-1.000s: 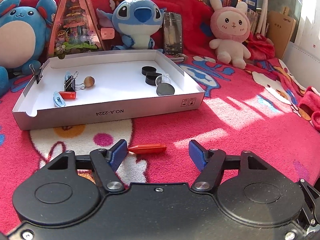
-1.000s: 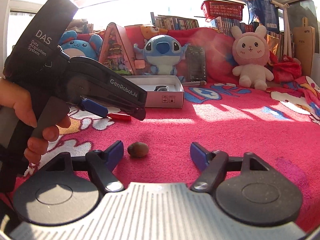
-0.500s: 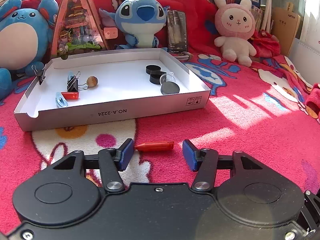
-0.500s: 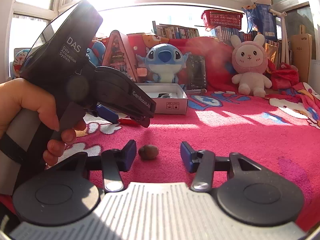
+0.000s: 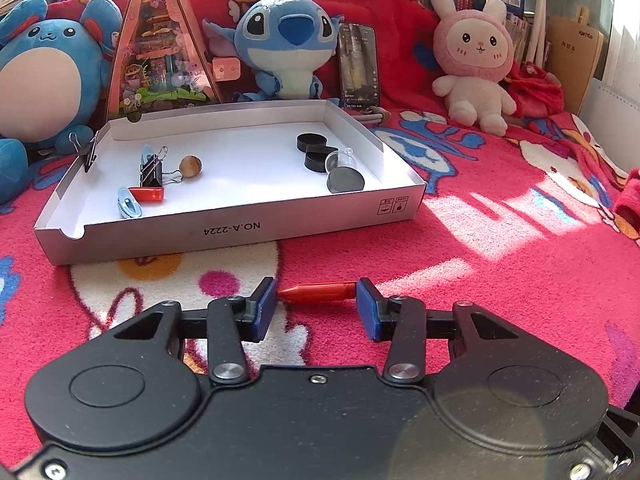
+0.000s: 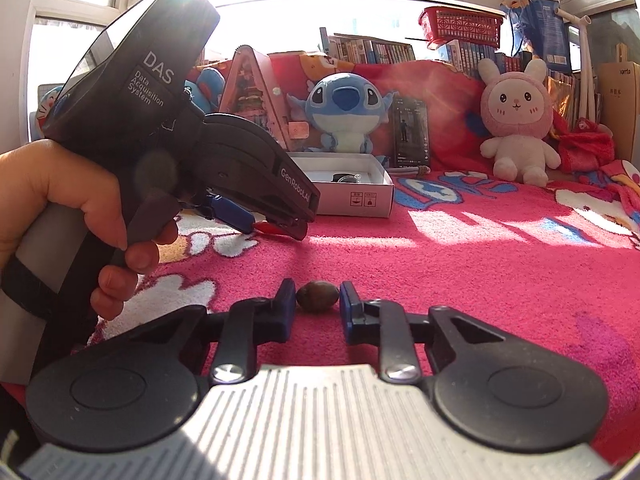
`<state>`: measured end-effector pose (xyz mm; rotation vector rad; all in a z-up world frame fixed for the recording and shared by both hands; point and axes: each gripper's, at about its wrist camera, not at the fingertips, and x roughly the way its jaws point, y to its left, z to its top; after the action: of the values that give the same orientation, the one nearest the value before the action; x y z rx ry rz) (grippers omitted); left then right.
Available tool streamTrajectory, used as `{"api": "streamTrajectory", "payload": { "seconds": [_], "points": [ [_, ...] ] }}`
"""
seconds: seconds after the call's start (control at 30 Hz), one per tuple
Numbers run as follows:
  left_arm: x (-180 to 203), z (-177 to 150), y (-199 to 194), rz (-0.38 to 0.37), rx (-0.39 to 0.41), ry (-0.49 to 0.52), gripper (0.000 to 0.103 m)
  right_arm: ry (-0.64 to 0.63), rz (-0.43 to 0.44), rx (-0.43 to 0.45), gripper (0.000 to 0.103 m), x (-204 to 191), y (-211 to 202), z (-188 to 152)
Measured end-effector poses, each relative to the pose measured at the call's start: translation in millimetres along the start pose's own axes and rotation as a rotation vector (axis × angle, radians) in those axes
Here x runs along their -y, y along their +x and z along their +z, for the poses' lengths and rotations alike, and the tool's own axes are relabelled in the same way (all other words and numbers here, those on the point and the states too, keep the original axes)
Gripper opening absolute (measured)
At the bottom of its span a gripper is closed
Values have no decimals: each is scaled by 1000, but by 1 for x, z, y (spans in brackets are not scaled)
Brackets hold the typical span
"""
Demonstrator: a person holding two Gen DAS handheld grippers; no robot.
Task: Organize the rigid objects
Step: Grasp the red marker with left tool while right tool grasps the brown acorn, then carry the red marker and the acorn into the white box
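Plush toys (image 5: pixel 288 36) along red blanket (image 5: pixel 500 264)

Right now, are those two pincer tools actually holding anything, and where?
The left gripper pinches a red crayon-like stick end to end. The right gripper brackets a brown nut-like ball at its sides; firm contact cannot be told.

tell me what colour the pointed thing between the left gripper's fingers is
Orange-red. The pointed piece lies on the blanket between the blue pads, clearest in the left wrist view.
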<state>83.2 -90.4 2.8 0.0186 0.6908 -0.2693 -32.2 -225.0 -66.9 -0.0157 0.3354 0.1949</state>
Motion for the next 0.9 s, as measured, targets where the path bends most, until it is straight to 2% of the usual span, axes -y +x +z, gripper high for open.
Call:
{"api": "streamTrajectory", "payload": {
  "seconds": [0.4,0.9],
  "points": [
    [-10,6,-10,43,23,1,41,1,6,11,28,5,0,9],
    [-41,26,-23,114,75,-20,41,-10,3,28,28,12,26,46]
  ]
}}
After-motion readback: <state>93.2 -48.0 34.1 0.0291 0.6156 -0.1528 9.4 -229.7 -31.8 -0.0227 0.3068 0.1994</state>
